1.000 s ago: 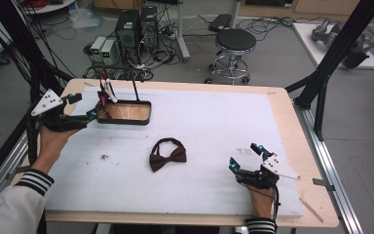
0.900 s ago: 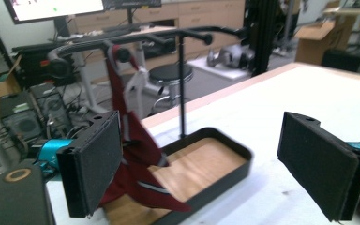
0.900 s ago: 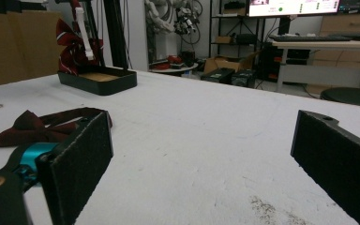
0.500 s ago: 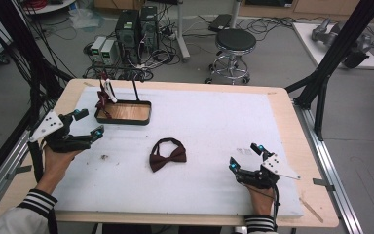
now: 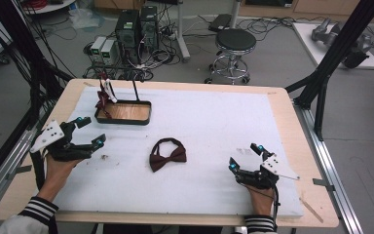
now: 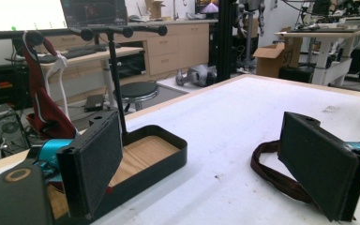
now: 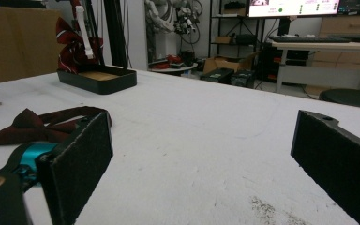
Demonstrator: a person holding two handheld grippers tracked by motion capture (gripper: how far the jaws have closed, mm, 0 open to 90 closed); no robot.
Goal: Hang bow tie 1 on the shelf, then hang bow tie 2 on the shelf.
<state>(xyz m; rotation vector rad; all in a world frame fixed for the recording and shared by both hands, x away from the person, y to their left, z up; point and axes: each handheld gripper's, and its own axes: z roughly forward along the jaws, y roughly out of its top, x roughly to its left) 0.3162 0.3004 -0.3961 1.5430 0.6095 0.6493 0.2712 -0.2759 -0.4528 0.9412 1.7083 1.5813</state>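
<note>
Your left gripper point(image 5: 88, 133) hangs over the near-left of the white foam-covered surface point(image 5: 214, 122) with its jaws spread wide and nothing between them, and your right gripper point(image 5: 246, 157) sits low at the near right, jaws likewise spread and empty. The dark red fabric bow tie point(image 5: 168, 155) lies flat near the middle of the surface, between the two grippers and apart from both, its neck strap looped on the far side. At the far left stands the black metal tray with a wooden floor point(image 5: 123, 112), a thin black rack rising from it with a red striped tie point(image 5: 102, 96) hanging there. If you reach in from the left, the risk is closing on the thin strap alone, so the bow swings and slips out; a low sweep could also push the limp cloth along the foam instead of pinching it. Swinging wide on the way could clip the tray's rim or the rack. Your left hand point(image 5: 58, 168) holds its gripper level, angled right toward the bow tie; your right forearm lies straight, pointing away from you.
</note>
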